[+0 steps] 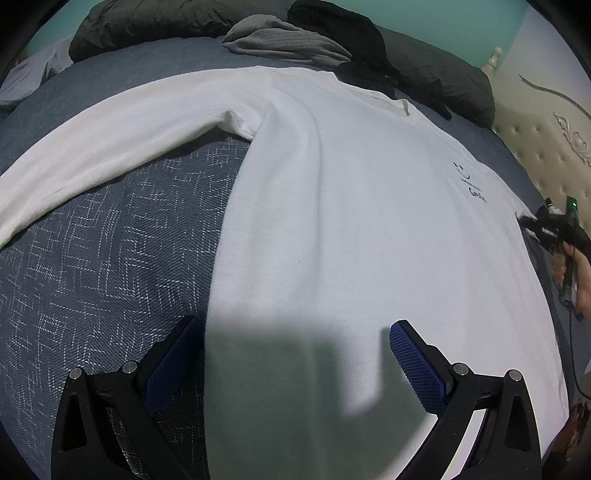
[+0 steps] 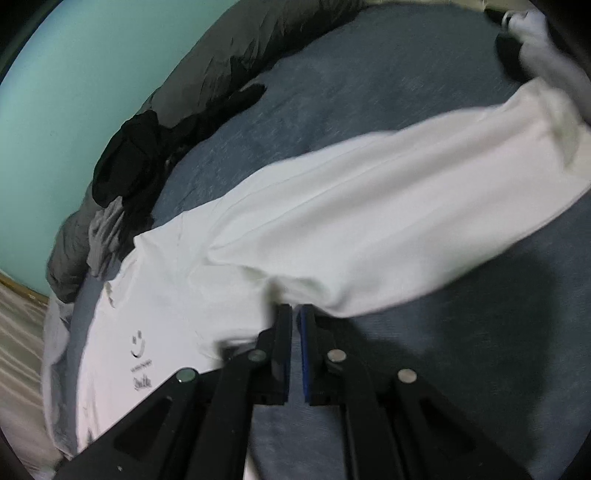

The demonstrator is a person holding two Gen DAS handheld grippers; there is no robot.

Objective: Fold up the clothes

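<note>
A white long-sleeved shirt (image 1: pixel 332 206) lies spread flat on a bed with a blue-grey cover (image 1: pixel 103 266), its small black smiley print (image 1: pixel 471 184) toward 3 o'clock in the left wrist view and one sleeve (image 1: pixel 122 125) stretched out toward 9 o'clock.

The left claw (image 1: pixel 295 354) hangs just above the shirt's lower part with its jaws wide; one blue pad sits over the bed cover at 7 o'clock and the other over the white cloth at 5 o'clock, nothing between them pressed.

The right claw (image 2: pixel 295 314) has its jaws drawn narrow, pinched on the shirt where the other sleeve (image 2: pixel 406 221) meets the body; that sleeve runs away toward 2 o'clock in the right wrist view. In the left wrist view this claw (image 1: pixel 546 229) shows at 3 o'clock, with the person's hand (image 1: pixel 580 280) behind it.

At 12 o'clock beyond the shirt lie a grey garment (image 1: pixel 284 40), a black garment (image 1: pixel 343 26) and a dark grey blanket (image 1: pixel 155 26). A cream tufted headboard (image 1: pixel 546 155) stands at 2 o'clock.
</note>
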